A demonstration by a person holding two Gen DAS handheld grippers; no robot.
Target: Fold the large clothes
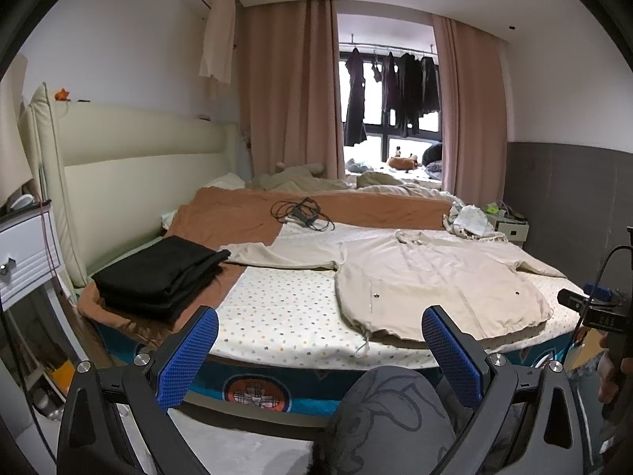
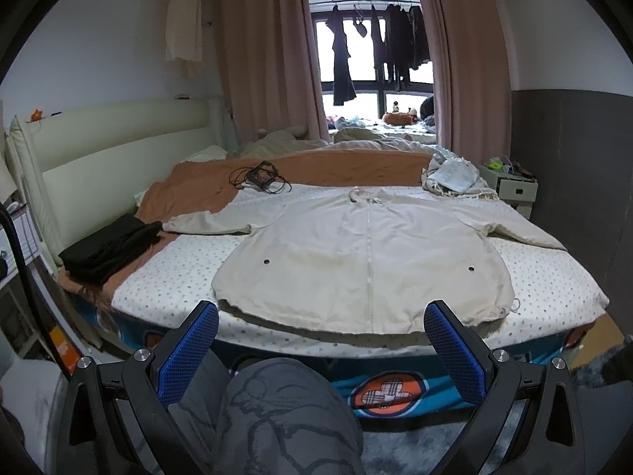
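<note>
A large cream zip jacket [image 2: 368, 253] lies flat, front up, sleeves spread, on the dotted bed sheet [image 2: 166, 285]; it also shows in the left wrist view [image 1: 435, 277]. Its hem is near the bed's front edge. My left gripper [image 1: 320, 352] is open and empty, held short of the bed, left of the jacket's hem. My right gripper [image 2: 321, 350] is open and empty, just in front of the hem's middle. The right gripper's body [image 1: 593, 304] shows at the right edge of the left wrist view.
A folded black stack [image 1: 158, 277] sits on the orange blanket [image 1: 237, 209] at the bed's left. A black cable bundle [image 2: 259, 178] lies behind the jacket. Crumpled white cloth [image 2: 451, 178] lies at far right. A nightstand [image 1: 23, 249] stands left. The person's knee [image 2: 277, 407] is below.
</note>
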